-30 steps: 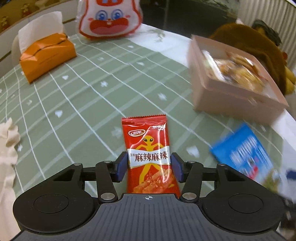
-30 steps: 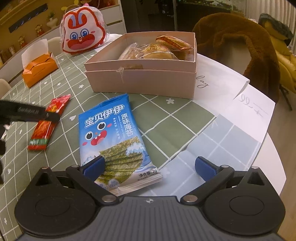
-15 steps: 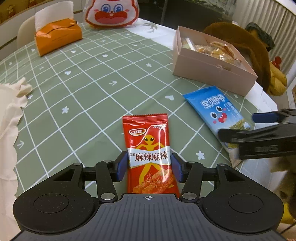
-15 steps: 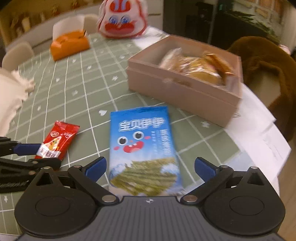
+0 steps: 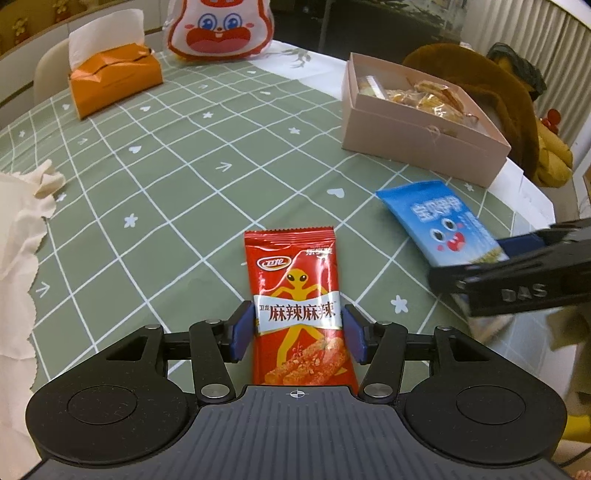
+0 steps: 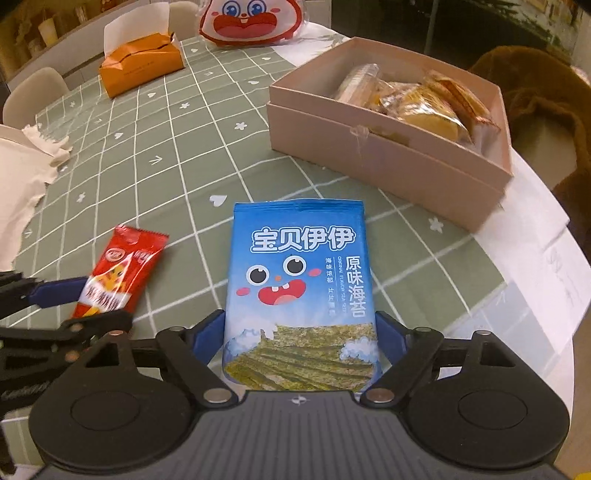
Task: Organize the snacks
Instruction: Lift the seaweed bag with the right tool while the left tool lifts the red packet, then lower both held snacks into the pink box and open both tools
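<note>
A red spicy-snack packet (image 5: 295,280) lies flat on the green checked tablecloth (image 5: 177,177). My left gripper (image 5: 297,325) straddles its lower half; the jaws are opening, and a thin gap shows at each pad. A blue seaweed packet (image 6: 301,266) lies to its right, with my right gripper (image 6: 300,332) around its lower end. Those jaws are closing and the blue pads (image 6: 208,338) touch both side edges. Beyond stands the open pink box (image 6: 369,162) holding several wrapped pastries. The right wrist view shows the red packet (image 6: 122,266) and the left gripper (image 6: 77,306) at the left.
An orange tissue box (image 5: 114,83) and a rabbit-face bag (image 5: 221,29) stand at the far side. A white cloth (image 5: 18,229) lies at the left. A brown coat (image 6: 535,92) hangs behind the box. White paper (image 6: 546,258) covers the table's right edge.
My left gripper carried the red packet across the table to beside the blue one, then loosened on it. My right gripper rolled square to the blue packet and its jaws closed in.
</note>
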Tool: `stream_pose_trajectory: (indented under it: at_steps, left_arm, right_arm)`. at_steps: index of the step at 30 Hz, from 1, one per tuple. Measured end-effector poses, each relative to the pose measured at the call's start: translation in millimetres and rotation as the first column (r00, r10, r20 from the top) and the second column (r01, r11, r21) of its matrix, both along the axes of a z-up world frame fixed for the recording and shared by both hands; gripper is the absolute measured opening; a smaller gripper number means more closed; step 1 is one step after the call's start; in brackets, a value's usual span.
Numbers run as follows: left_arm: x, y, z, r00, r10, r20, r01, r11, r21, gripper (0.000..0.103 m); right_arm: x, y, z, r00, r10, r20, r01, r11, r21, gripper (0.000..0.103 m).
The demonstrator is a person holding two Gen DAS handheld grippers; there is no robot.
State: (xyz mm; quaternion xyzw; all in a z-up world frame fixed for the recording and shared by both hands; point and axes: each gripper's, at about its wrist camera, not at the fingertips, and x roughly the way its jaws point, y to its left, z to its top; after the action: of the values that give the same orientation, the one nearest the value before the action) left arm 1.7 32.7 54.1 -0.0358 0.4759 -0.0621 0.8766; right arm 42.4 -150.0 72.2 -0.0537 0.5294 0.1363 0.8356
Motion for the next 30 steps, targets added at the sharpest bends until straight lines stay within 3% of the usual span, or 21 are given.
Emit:
stream_pose_trajectory:
  at_steps: [8, 13, 17, 20, 25, 28, 30]
  left_arm:
    - [-4, -2, -1, 1.000, -0.007, 0.022, 0.006, 1.000, 0.011, 0.059]
    - [-7, 6, 4, 0.999, 0.035, 0.021, -0.034, 0.996, -0.077, 0.051]
    - [1, 0, 46, 0.989, 0.017, 0.147, -0.001, 0.994, -0.108, 0.051]
    - [32, -7, 97, 0.966, -0.026, 0.259, 0.062, 0.989, -0.133, 0.051]
    - [116, -37, 152, 0.937, -0.125, 0.326, 0.179, 0.974, -0.142, 0.052]
    - [172, -62, 156, 0.930, -0.176, 0.324, 0.231, 0.962, -0.142, 0.057]
    - [209, -77, 131, 0.939, -0.214, 0.270, 0.266, 0.949, -0.172, 0.059]
  right_arm:
    - [-31, -22, 25, 0.999, -0.031, 0.039, 0.030, 0.999, 0.023, 0.084]
    - [-39, -43, 43, 0.996, -0.074, 0.048, 0.070, 0.994, 0.085, 0.084]
    - [-43, -61, 75, 0.987, -0.100, 0.126, 0.087, 0.991, 0.106, 0.084]
    - [-33, -75, 119, 0.967, -0.107, 0.230, 0.081, 0.989, 0.121, 0.084]
    - [3, -100, 174, 0.925, -0.187, 0.331, 0.149, 0.979, 0.137, 0.084]
    - [22, -111, 189, 0.899, -0.224, 0.375, 0.195, 0.974, 0.115, 0.084]
    - [32, -117, 192, 0.891, -0.245, 0.384, 0.218, 0.970, 0.111, 0.084]
